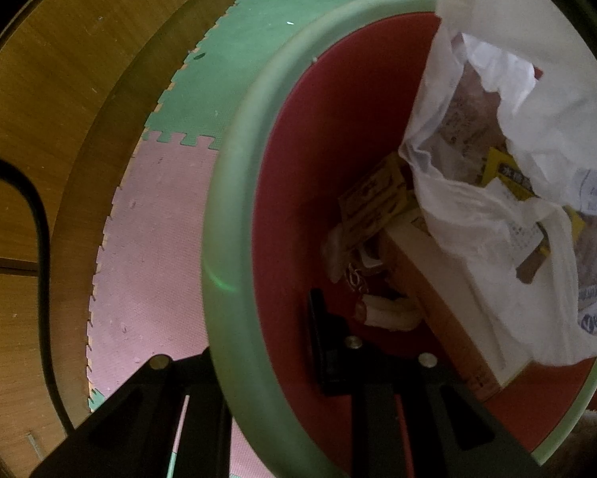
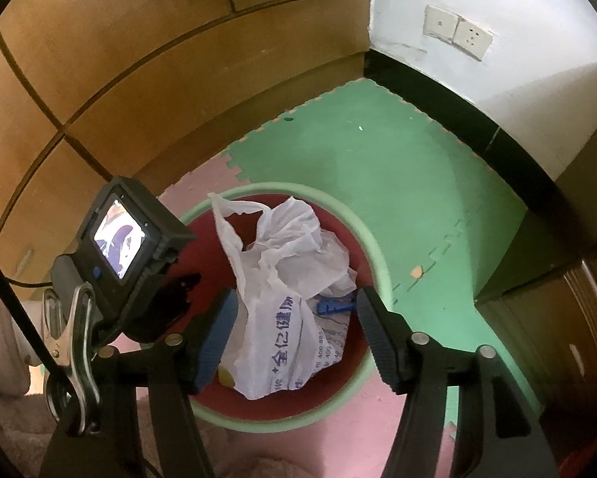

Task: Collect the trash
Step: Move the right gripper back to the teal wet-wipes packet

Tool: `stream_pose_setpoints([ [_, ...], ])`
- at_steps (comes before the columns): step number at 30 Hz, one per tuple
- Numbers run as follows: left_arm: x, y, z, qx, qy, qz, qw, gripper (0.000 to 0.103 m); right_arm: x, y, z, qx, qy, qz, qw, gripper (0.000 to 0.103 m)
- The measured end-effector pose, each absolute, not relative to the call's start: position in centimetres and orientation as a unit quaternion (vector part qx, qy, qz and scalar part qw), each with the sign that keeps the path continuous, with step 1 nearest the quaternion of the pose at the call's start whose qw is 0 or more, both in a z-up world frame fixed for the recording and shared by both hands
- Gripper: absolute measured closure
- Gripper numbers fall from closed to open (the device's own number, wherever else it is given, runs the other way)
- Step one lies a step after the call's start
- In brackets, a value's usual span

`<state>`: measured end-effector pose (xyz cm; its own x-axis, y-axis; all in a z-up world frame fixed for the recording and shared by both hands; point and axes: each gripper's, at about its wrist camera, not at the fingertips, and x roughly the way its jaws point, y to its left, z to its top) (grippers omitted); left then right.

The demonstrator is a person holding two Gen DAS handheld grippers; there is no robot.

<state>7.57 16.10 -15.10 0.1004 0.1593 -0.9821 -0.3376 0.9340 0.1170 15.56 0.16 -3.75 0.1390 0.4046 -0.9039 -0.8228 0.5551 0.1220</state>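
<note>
A round trash bin with a pale green rim [image 1: 234, 183] and red inside [image 2: 202, 255] stands on foam floor mats. A white plastic bag [image 2: 282, 302] with blue print lies inside it, also in the left wrist view [image 1: 517, 183], on top of yellow wrappers [image 1: 374, 199], a cardboard box [image 1: 437, 279] and other scraps. My left gripper [image 1: 282, 378] straddles the bin's rim, one finger [image 1: 322, 342] inside and one outside, and grips it. My right gripper [image 2: 294, 334] is open and empty, above the bin with the bag between its fingers.
Green [image 2: 378, 151] and pink [image 1: 155, 239] foam mats cover the floor. Wooden cabinet panels [image 2: 99, 79] stand to the left and behind. A white wall with sockets [image 2: 457, 32] and a dark baseboard is to the right. A black cable [image 1: 39, 239] runs along the cabinet.
</note>
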Motion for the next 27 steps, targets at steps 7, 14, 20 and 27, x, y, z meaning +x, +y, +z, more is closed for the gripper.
stream_pose_setpoints([
  [7,7.6,16.1,-15.1,-0.069,0.649,0.169,0.738,0.086,16.4,-1.1,-2.4,-0.198,0.497,0.411,0.738,0.039],
  [14,7.6,16.1,-15.1,-0.069,0.649,0.168,0.738,0.086,18.6,-4.4,0.5,-0.183,0.484,0.375,0.769,0.039],
  [20,7.3,16.0,-15.1,-0.066,0.651,0.166,0.738,0.086,21.0,-8.6,3.5,-0.177,0.467,0.323,0.804,0.039],
  [27,7.3,16.1,-15.2,-0.064,0.653,0.165,0.737,0.086,23.5,-13.8,7.3,-0.176,0.445,0.257,0.840,0.039],
])
